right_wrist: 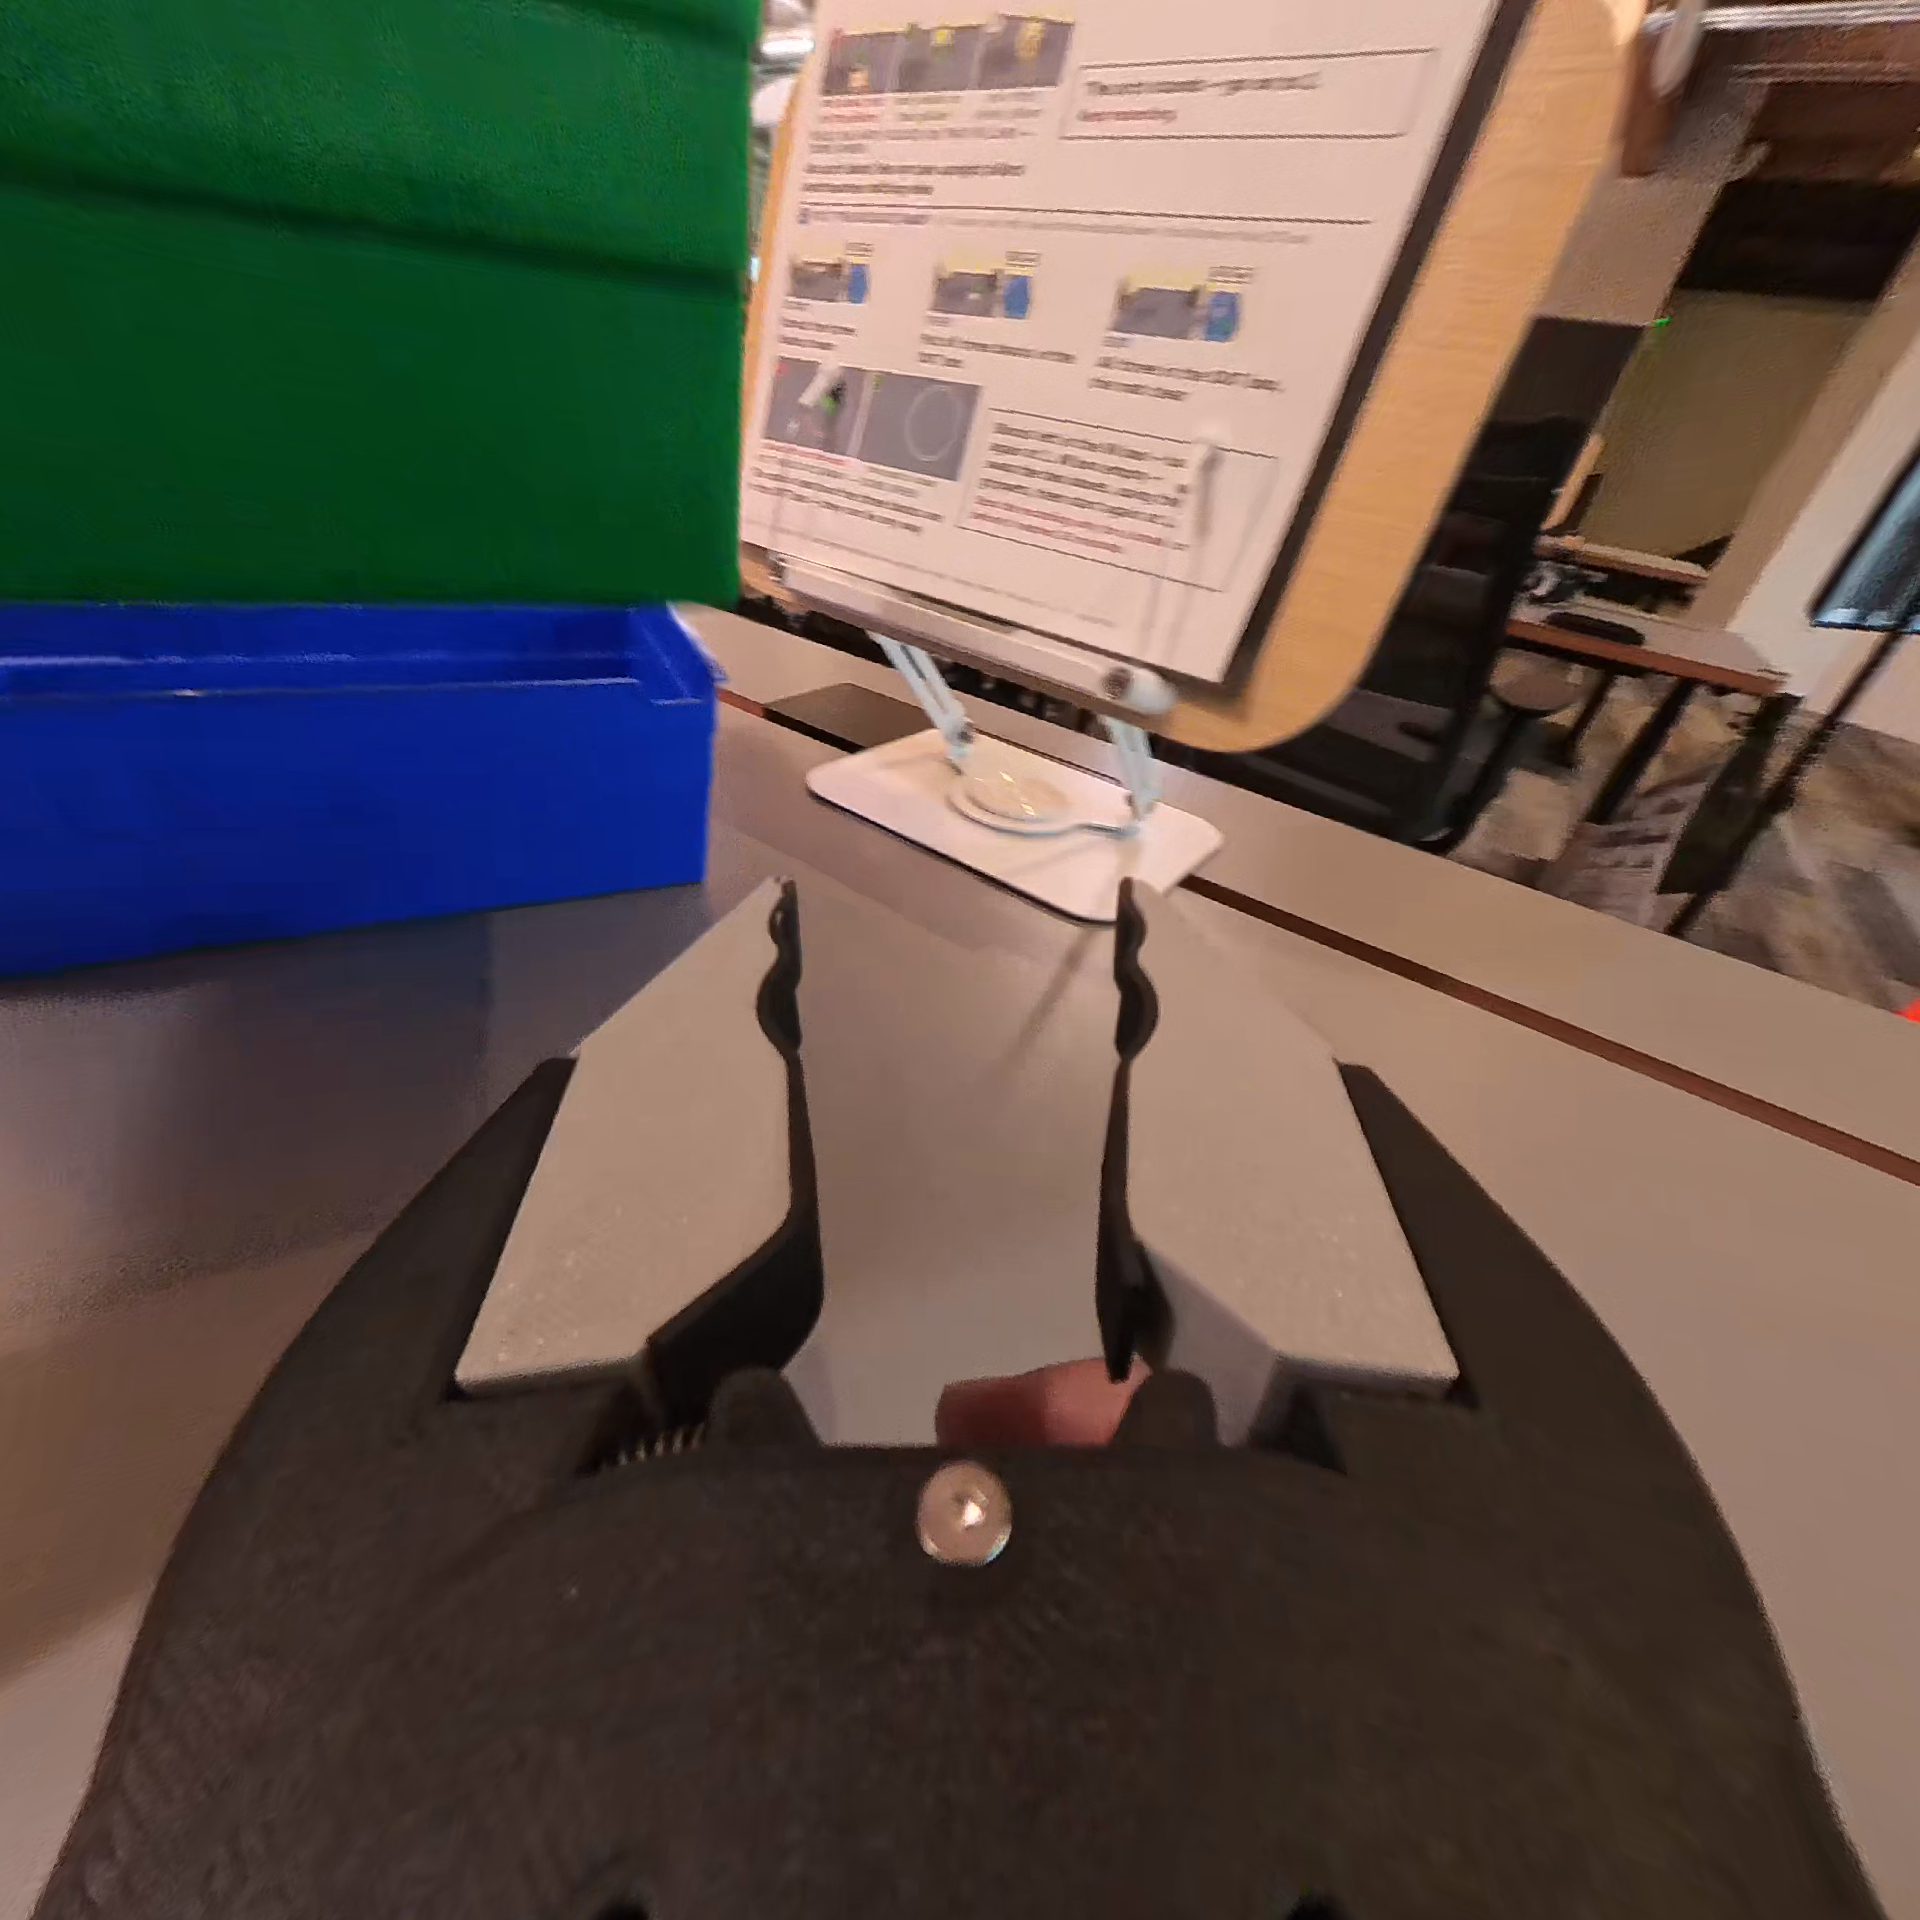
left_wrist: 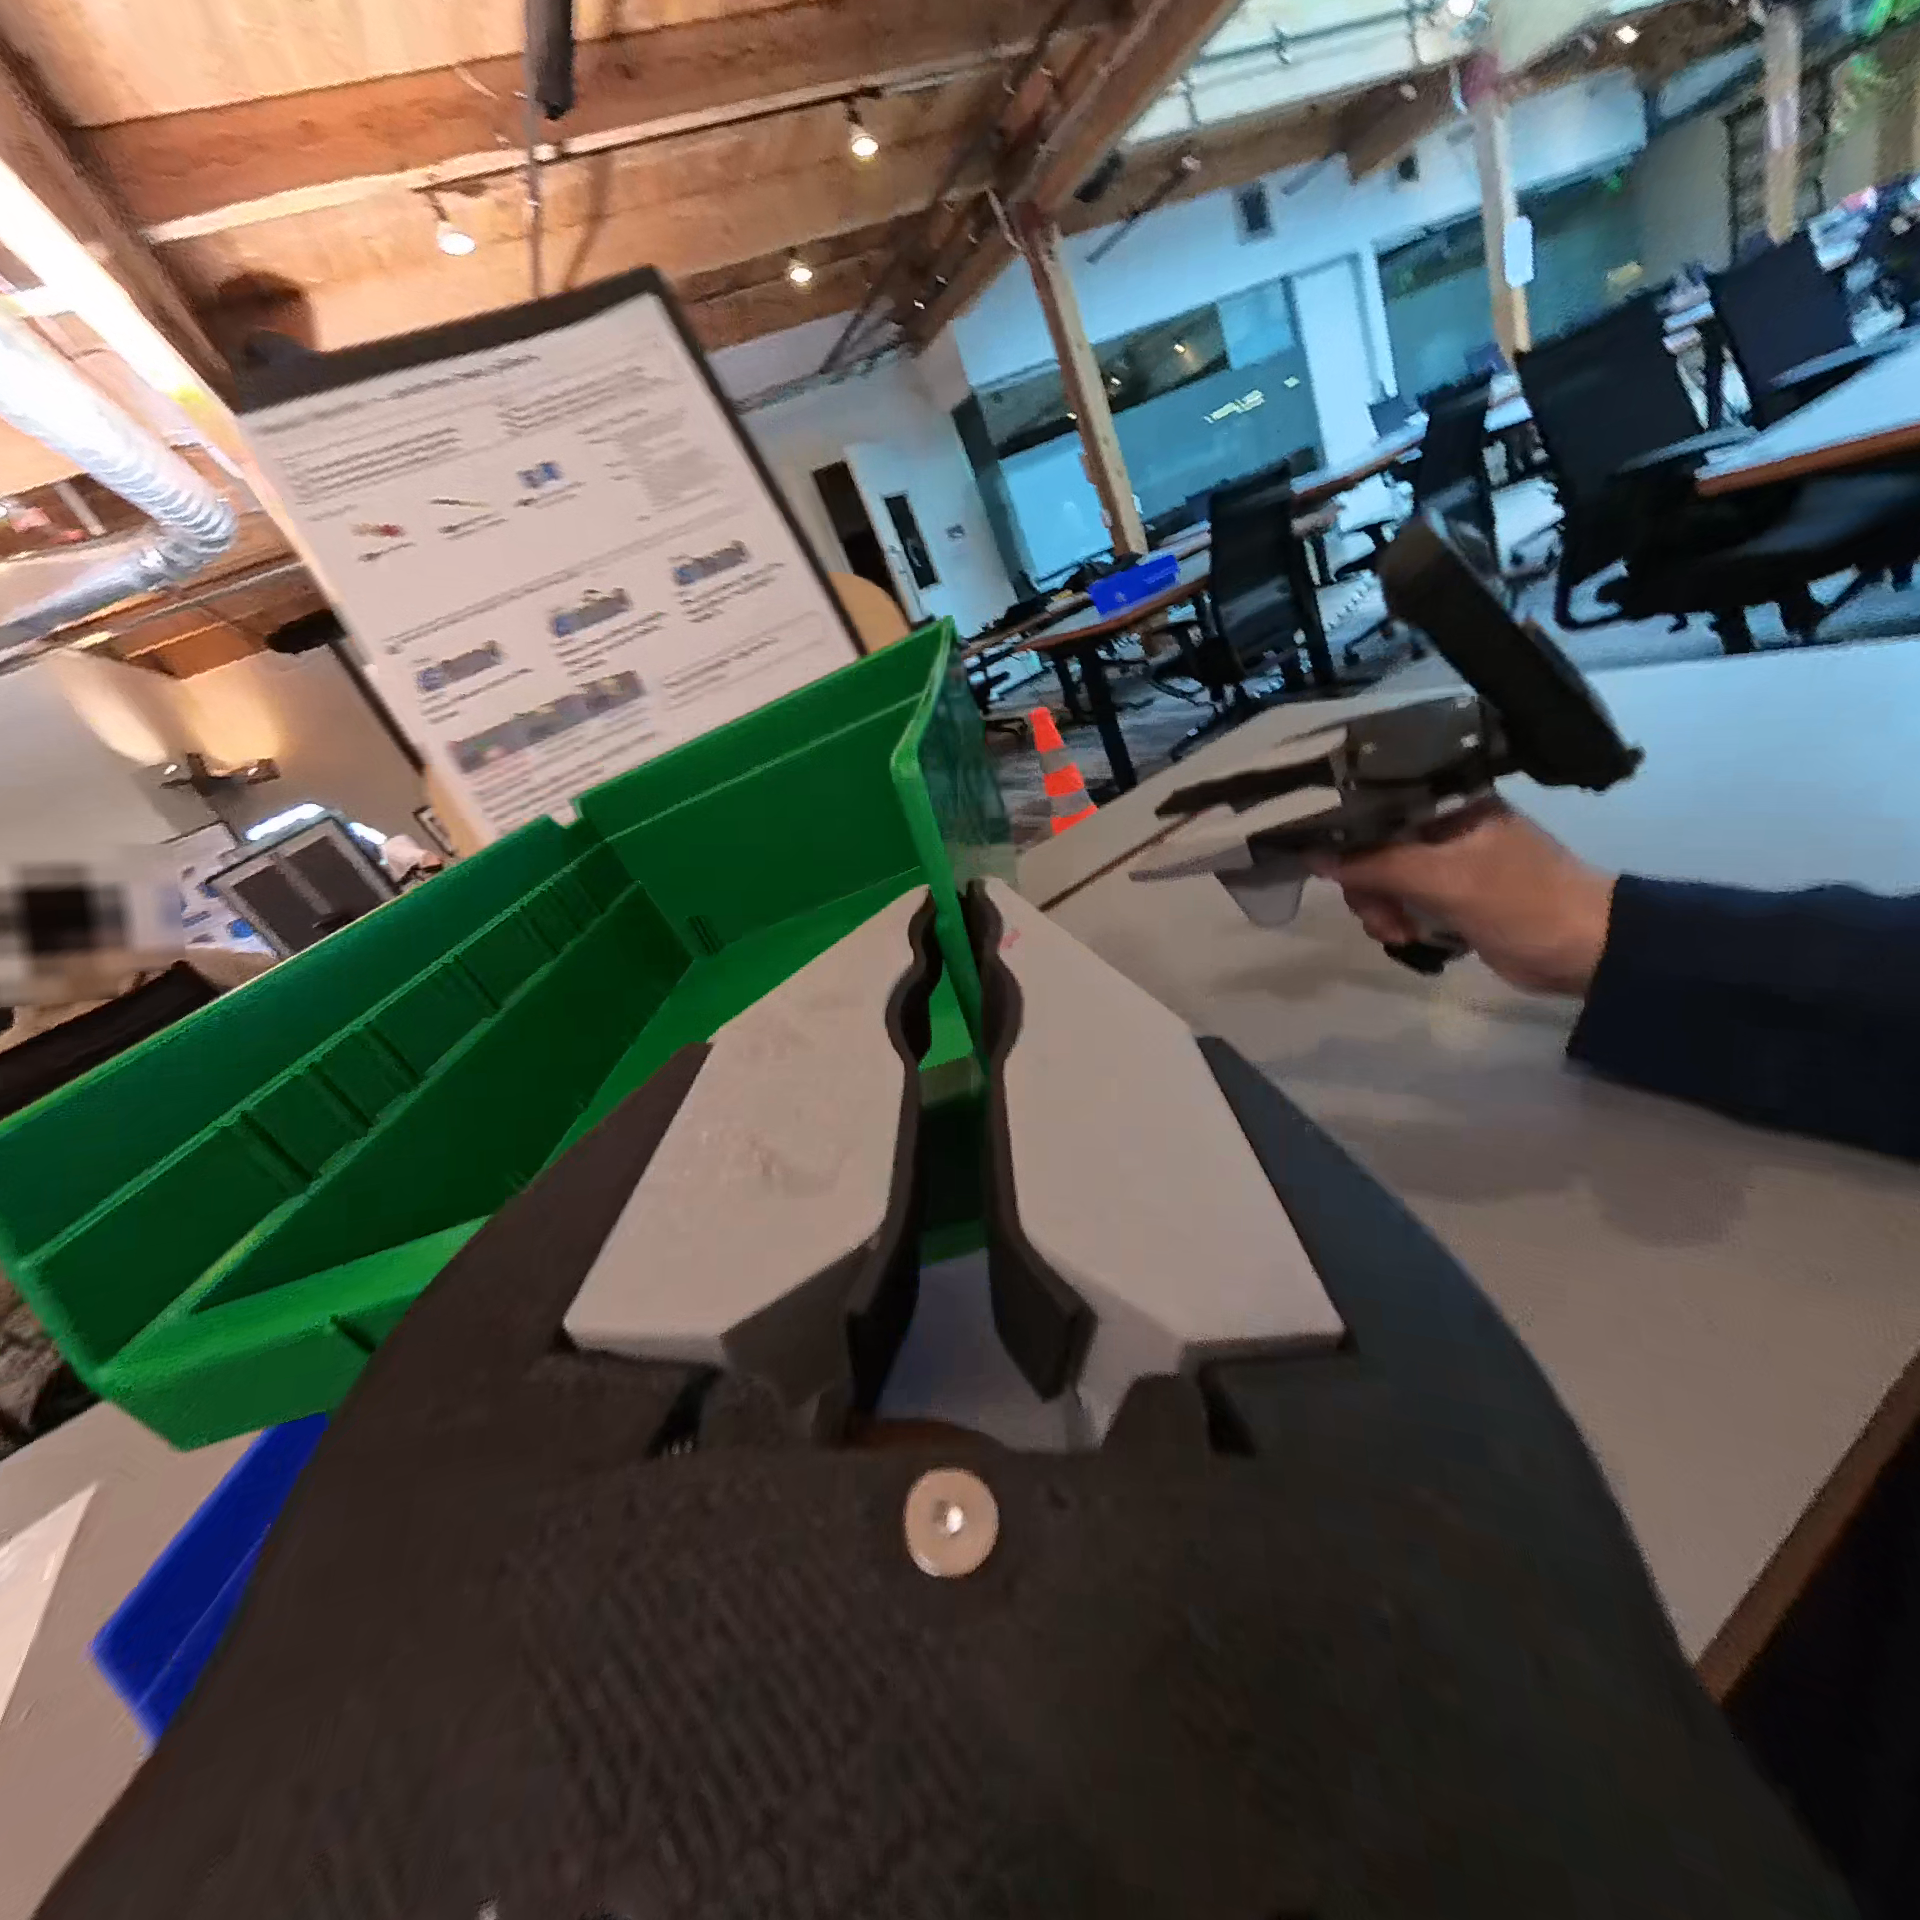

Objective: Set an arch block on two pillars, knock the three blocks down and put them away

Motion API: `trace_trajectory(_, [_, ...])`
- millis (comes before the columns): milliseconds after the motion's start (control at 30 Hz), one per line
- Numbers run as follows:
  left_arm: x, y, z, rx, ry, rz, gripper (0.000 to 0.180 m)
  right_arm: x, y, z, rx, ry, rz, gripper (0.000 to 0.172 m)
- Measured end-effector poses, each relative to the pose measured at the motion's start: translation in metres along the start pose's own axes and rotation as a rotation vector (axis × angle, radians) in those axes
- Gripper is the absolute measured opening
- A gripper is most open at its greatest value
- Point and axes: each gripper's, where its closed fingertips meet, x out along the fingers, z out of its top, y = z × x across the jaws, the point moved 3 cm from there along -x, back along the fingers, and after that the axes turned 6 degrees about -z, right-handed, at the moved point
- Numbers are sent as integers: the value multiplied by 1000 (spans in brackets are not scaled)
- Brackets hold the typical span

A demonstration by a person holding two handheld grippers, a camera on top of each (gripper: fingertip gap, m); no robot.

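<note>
Bench: a pale grey top [right_wrist: 1039, 1091] with a thin brown seam running across it past the stand's base; a dark wooden edge shows at its near right in the left wrist view.
Room: an open office with timber ceiling beams, spot lights, rows of desks and black chairs; an orange cone [left_wrist: 1060, 774] stands on the floor beyond the green bin.
Green bin: the green bin [left_wrist: 436, 997] is lifted and tilted above the blue bin [right_wrist: 343, 769], its open inside showing ribbed walls and nothing in it that can be seen.
Blue bin: sits on the bench under the green bin, just left of the right gripper.
Stand: a white stand [right_wrist: 1018, 821] on the bench right of the green bin carries a wooden board with a printed sheet [right_wrist: 1091, 312].
Open room: bare bench lies right of the green bin, out to the seam and the bench edge.
Left gripper: the left gripper [left_wrist: 958, 940] is pressed together on the thin right wall of the green bin, one pad on each side of it.
Right gripper: the right gripper [right_wrist: 951, 935] is spread wide with only bench between its fingers, right of the green bin and apart from it.
Blocks: none can be seen in either view.
</note>
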Motion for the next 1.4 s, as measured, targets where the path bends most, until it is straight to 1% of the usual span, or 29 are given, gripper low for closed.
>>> trace_trajectory(67, [17,-24,-8,4,6,-31,2,-15,-18,-5,-13,20,-45,60])
trace_trajectory(133, [32,-43,-20,-18,21,-54,2,-32,-27,-2,-44,20,-69,68])
trace_trajectory(200, [45,-60,-35,-35,63,-86,3,-59,-18,21,-38,-81,-31,69])
trace_trajectory(233, [50,-67,-44,-51,84,-108,3,-77,-5,35,-19,-159,30,68])
trace_trajectory(267, [55,-73,-52,-69,104,-130,3,-93,8,46,-1,-235,89,64])
trace_trajectory(300, [60,-78,-60,-87,120,-145,3,-106,19,56,7,-305,129,46])
trace_trajectory(333, [65,-83,-66,-95,125,-158,4,-113,31,62,-27,-333,180,24])
trace_trajectory(367, [69,-88,-71,-86,120,-161,3,-118,41,65,-65,-320,230,9])
trace_trajectory(400, [72,-92,-75,-65,133,-151,4,-120,47,69,-56,-296,260,10])
trace_trajectory(467, [80,-110,-90,-59,229,-216,3,-124,59,80,19,-248,320,28])
trace_trajectory(500, [82,-118,-96,-91,278,-256,5,-125,68,83,52,-210,361,30])
trace_trajectory(567, [81,-129,-94,-194,267,-332,24,-125,93,79,63,-91,456,33])
trace_trajectory(600, [79,-135,-88,-245,250,-390,29,-124,103,72,44,-21,471,34])
trace_trajectory(633, [76,-136,-84,-283,258,-436,41,-121,111,64,5,48,457,36])
trace_trajectory(667, [72,-133,-81,-308,276,-458,52,-119,117,56,-55,102,432,44])
trace_trajectory(700, [68,-128,-78,-320,293,-481,57,-117,120,50,-118,137,393,53])
trace_trajectory(767, [53,-109,-68,-319,308,-522,64,-114,125,39,-222,187,329,57])
trace_trajectory(867, [14,-79,-37,-361,184,-696,66,-106,141,18,-275,287,292,63])
trace_trajectory(900, [3,-61,-29,-389,131,-694,65,-105,152,12,-290,301,308,63])
trace_trajectory(967, [-8,-19,-29,-424,82,-564,60,-104,175,-4,-353,365,345,51])
trace_trajectory(1033, [-14,17,-41,-427,119,-412,59,-101,180,-21,-437,476,289,49])
trace_trajectory(1067, [-17,31,-49,-421,146,-352,60,-99,174,-26,-469,512,230,57])
trace_trajectory(1100, [-20,43,-58,-411,172,-296,63,-99,168,-29,-477,540,201,54])
trace_trajectory(1167, [-22,59,-71,-412,193,-238,65,-98,151,-28,-450,537,166,31])
trace_trajectory(1200, [-22,62,-77,-437,197,-245,65,-98,139,-30,-417,564,157,34])
trace_trajectory(1267, [-20,69,-93,-481,244,-234,67,-98,95,-37,-419,641,49,33])
trace_trajectory(1333, [-18,81,-109,-481,297,-156,68,-99,40,-44,-402,688,-96,30])
trace_trajectory(1367, [-17,87,-116,-474,316,-114,69,-101,16,-46,-353,699,-141,37])
trace_trajectory(1400, [-15,90,-122,-461,337,-79,69,-104,1,-47,-281,706,-153,52])
